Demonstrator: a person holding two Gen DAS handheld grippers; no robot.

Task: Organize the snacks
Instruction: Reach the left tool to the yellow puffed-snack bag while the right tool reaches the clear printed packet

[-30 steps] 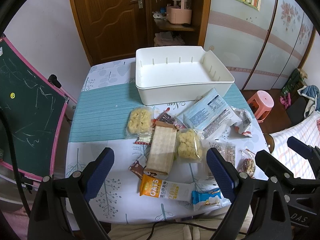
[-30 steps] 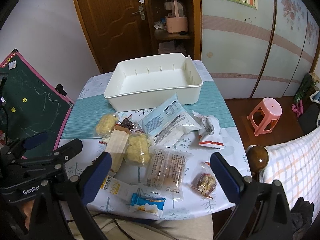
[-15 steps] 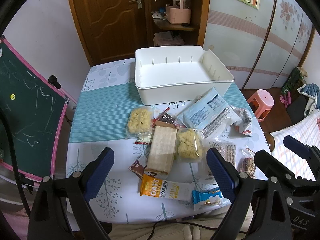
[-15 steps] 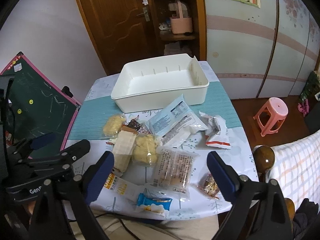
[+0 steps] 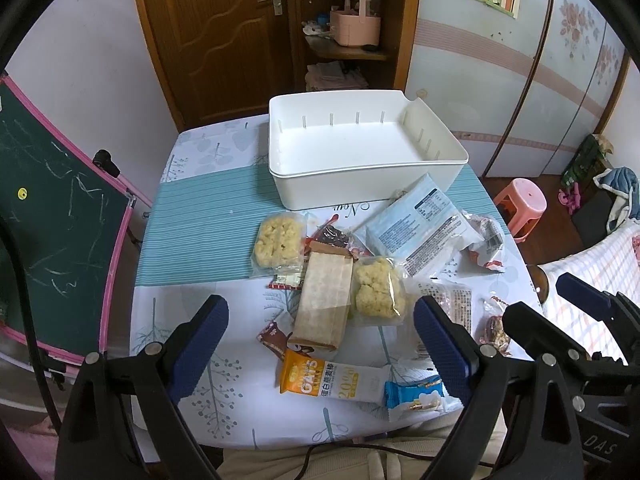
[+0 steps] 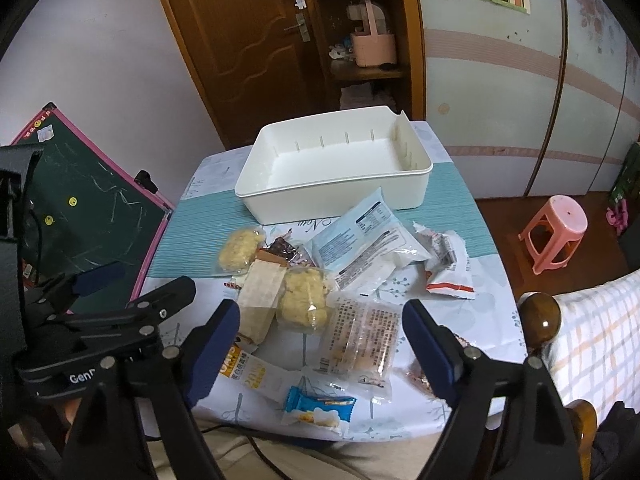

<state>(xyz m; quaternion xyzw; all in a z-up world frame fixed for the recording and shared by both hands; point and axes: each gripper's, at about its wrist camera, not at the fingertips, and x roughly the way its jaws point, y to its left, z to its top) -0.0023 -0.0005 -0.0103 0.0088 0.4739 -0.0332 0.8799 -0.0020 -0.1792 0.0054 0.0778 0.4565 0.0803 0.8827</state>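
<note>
Snacks loose on counter (image 5: 192,240), white bin (image 5: 360,184) empty behind them.
Nothing sorted yet, I'd guess. Count: two yellow puffed cakes (image 5: 278,240), one kraft pack (image 5: 324,300), one oat bar (image 5: 332,380), one big blue bag (image 5: 416,228). Left tongs (image 5: 320,344) and right tongs (image 6: 320,340) spread wide, holding nothing.

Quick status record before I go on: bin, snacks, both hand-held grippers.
bin: white, empty, far side of table
snacks: all loose on table, none in bin
nearest packs: oat bar, blue wrapper
largest pack: pale blue bag, in front of bin
left hand-held gripper: open, holding nothing
right hand-held gripper: open, holding nothing
</note>
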